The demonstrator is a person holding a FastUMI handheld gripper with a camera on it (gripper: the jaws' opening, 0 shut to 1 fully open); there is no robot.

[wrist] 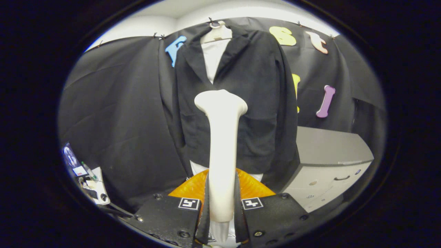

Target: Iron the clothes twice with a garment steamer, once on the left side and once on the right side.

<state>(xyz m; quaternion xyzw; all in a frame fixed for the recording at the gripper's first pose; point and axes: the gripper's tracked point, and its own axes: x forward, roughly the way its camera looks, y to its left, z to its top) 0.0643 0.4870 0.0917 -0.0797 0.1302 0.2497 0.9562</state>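
Gripping the white steamer [221,148] at frame centre, your gripper [222,210] has both fingers clamped on its handle; black jacket [255,103] hangs beyond.

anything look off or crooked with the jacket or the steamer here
Nothing stands out. The black jacket hangs straight on its hanger, and the gripper is shut on the white garment steamer, held upright ahead of it.

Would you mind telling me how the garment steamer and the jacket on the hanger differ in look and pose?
The garment steamer is pale, smooth and rigid, while the jacket is dark, soft cloth. The steamer stands upright, clamped between the fingers of the gripper; the jacket hangs beyond it on a hanger, open at the front over a white shirt. The steamer's flared head sits in front of the jacket's middle. Both are upright.
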